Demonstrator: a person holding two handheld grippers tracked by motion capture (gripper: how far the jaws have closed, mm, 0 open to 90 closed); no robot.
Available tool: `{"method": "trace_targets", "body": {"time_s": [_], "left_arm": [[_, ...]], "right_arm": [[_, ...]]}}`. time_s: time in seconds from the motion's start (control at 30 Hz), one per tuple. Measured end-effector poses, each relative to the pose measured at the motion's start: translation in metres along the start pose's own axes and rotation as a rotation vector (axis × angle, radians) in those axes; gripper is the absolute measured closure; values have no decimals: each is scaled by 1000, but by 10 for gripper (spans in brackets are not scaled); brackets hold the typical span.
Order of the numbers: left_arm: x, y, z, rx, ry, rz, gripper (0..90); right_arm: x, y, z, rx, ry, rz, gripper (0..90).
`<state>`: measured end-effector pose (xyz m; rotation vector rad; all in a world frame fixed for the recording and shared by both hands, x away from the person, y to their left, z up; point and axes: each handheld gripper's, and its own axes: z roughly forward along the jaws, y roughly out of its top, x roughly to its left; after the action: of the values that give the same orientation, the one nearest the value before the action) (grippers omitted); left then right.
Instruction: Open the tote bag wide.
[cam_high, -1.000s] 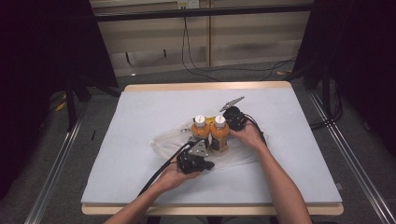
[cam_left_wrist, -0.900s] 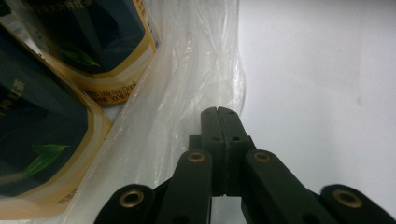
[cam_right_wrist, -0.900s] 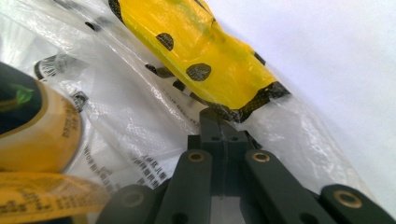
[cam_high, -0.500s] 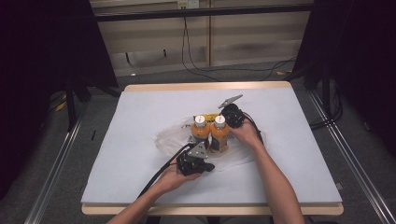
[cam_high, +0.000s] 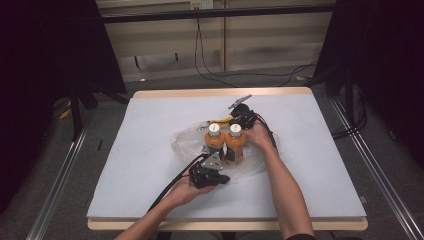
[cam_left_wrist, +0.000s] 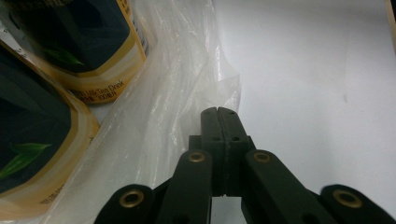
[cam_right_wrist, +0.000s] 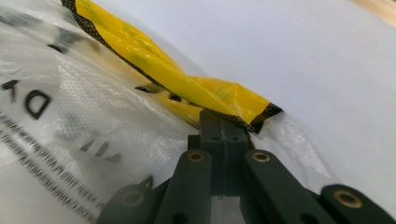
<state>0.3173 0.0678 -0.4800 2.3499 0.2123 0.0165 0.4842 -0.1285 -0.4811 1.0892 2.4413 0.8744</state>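
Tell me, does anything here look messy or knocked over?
Nothing is spilled or toppled. Both bottles stand upright, capped, on a crumpled clear plastic bag. The left gripper and right gripper each pinch the bag's edge.

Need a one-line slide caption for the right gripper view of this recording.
Right hand-held gripper, jaws closed, pinching the yellow black-edged strip of a clear plastic bag on the white table.
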Motion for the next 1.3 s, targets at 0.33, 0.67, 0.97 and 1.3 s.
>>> {"method": "trace_targets", "body": {"time_s": [0.33,0.67,0.97,1.3], "left_arm": [[2,-1,0,-18,-19,-17,900],[-6,7,-15,-108,-17,-36,822],[-8,3,-47,-223,84,-83,506],[-9,-10,-76,-258,180,-115,179]], "right_arm": [[-6,-2,-4,-30,29,98,900],[1,-6,-57,-177,102,107,836],[4,-32,-106,-277,81,113,592],[13,-71,-151,-332,46,129,247]]}}
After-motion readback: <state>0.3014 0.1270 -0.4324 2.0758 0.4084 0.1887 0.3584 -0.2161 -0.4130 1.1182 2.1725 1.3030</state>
